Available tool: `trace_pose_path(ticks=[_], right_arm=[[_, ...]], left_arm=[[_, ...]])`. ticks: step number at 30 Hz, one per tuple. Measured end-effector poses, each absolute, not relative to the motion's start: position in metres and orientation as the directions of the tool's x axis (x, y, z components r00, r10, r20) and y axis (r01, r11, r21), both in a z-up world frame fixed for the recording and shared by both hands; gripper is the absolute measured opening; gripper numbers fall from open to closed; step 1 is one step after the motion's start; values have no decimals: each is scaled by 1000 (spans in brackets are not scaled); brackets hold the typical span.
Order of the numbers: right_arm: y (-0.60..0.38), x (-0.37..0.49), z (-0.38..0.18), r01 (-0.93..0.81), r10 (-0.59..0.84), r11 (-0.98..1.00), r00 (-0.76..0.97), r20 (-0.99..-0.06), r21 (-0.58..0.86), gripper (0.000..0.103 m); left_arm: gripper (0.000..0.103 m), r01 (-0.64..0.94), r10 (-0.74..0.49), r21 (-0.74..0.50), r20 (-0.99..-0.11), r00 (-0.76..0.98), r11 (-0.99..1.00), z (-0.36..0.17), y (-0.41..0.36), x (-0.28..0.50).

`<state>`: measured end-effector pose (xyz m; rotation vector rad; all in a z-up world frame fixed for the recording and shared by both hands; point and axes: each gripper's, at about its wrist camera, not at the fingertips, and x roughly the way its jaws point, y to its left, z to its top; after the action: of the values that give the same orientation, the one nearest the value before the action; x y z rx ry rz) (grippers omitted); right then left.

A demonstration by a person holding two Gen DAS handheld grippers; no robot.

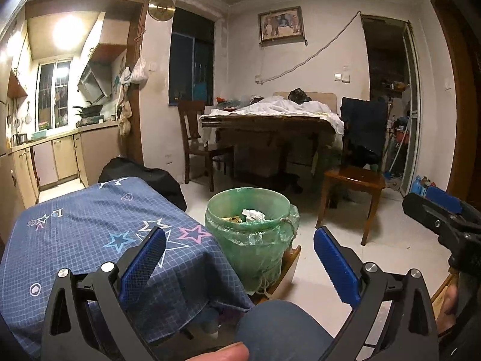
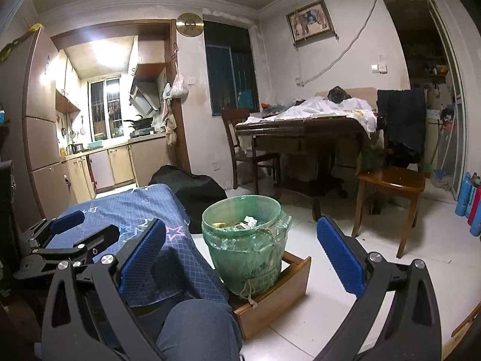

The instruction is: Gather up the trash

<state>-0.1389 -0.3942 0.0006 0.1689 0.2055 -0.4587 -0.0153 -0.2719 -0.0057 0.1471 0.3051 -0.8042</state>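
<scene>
A green trash bin lined with a plastic bag stands on the floor on a wooden drawer box. It holds crumpled white paper and yellowish scraps. It also shows in the right wrist view. My left gripper is open and empty, held in front of the bin. My right gripper is open and empty too, also facing the bin. The right gripper shows at the right edge of the left wrist view. The left gripper shows at the left of the right wrist view.
A low table with a blue star-print cloth stands left of the bin. My knee is at the bottom. A wooden chair, a dining table and a black bag stand behind. Bottles line the right wall.
</scene>
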Motion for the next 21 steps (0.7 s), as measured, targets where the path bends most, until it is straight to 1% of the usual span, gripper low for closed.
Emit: trace_pose_path(ticks=[7,15,21], right_arm=[[-393,-139,-14,451,-411,882,877,-247,134,97],[-391,-139,-18,452,-413,880,879,-238,142,97],[-389,-138,-19,451,-411,882,879,-240,140,97]], left_arm=[[98,717,-677,12,-319,663,697,-25,-275,-9],[98,719,-694,35,-234,681,694,-27,-272,-18],[98,720,-693,27,-250,676,693,-30,-275,-16]])
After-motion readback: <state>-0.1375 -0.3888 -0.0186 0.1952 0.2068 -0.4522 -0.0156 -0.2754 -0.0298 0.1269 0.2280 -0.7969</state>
